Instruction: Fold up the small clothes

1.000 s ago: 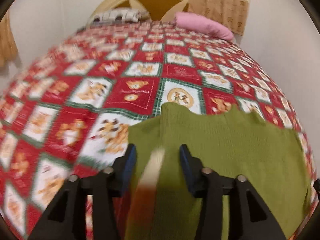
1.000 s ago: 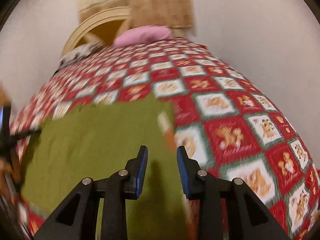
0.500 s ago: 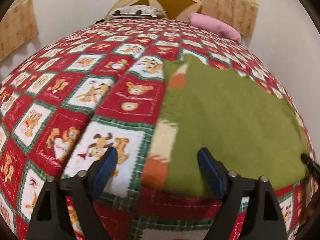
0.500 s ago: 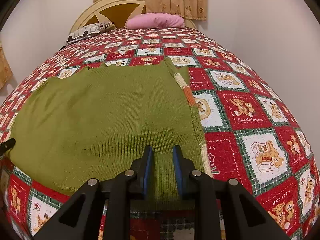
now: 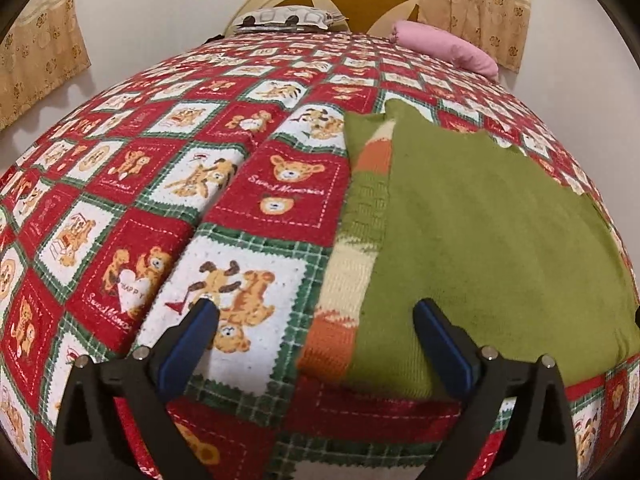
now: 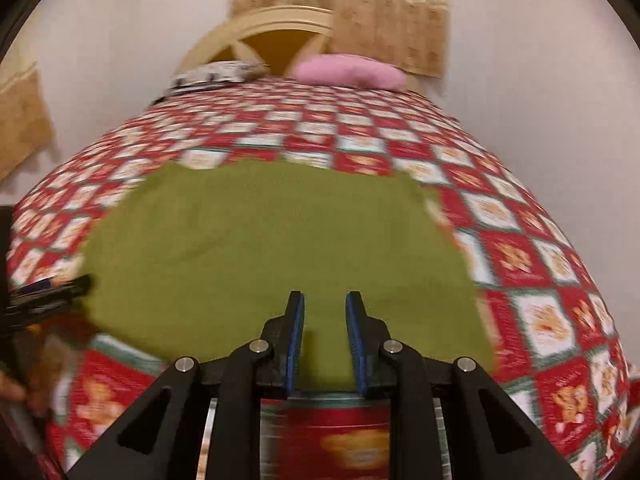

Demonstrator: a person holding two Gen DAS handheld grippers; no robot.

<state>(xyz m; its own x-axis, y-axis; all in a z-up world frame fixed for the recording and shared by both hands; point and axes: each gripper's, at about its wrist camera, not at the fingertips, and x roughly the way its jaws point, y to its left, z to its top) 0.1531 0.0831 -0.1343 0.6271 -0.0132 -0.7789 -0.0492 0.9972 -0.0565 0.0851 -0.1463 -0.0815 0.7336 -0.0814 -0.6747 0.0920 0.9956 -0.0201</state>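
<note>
Ahead of the left gripper (image 5: 316, 328), whose fingers are spread wide and hold nothing, the striped edge (image 5: 352, 264) of the green garment (image 5: 488, 232) lies between the tips, just above the near hem. A likely slip here: the fingers could pinch the bear quilt (image 5: 168, 208) along with the knit, since the left tip sits over bare quilt, and the fold would drag the cover. To the right, the right gripper (image 6: 323, 308) has its fingers drawn narrow with a gap showing, gripping nothing; the garment's near edge lies under and ahead of its tips. That view is blurred, so a hasty grab may catch only one layer. The garment looks flat, olive green, soft knit, with orange and cream bands along its left side.
</note>
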